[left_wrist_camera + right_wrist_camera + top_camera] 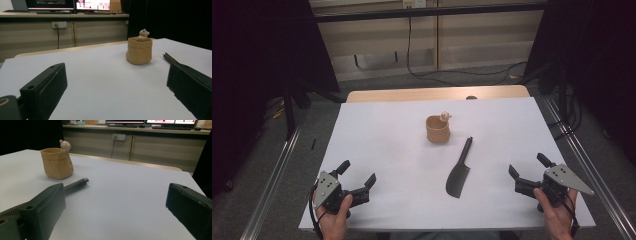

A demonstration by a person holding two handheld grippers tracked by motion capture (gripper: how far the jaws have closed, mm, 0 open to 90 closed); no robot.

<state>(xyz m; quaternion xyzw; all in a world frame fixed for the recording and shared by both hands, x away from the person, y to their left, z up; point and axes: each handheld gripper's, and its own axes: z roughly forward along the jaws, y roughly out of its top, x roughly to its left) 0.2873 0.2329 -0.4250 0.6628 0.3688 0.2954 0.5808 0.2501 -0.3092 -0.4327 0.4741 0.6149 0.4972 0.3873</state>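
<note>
My left gripper (pixel 358 175) rests at the near left corner of the white table (pixel 377 130), held in my left hand (pixel 332 212). Its jaws stand wide apart and grasp nothing. In the left gripper view the two black jaws frame bare table surface, with the tan pot (pixel 139 50) ahead between them and well apart from both.

The tan pot (pixel 438 129) stands upright near the middle of the table, toward the far side. It is shaped like a small sack with a rolled rim. A small pale bear figure (pixel 445 116) sits at its rim on the far right side; in the left gripper view the bear figure (pixel 143 34) rises above the rim.

The dark cleaver (pixel 459 170) lies flat on the table just to the near right of the pot, not touching it. Its handle points toward the far side, close to the pot; its broad blade points toward me. In the right gripper view the handle end (pixel 76 185) shows beyond the left jaw, near the base of the pot (pixel 57 163).

My right gripper (pixel 527 170) rests at the near right corner, held in my right hand (pixel 557 212). Its jaws are likewise spread wide and hold nothing. The cleaver lies between the two grippers, nearer the right one, and apart from both.
</note>
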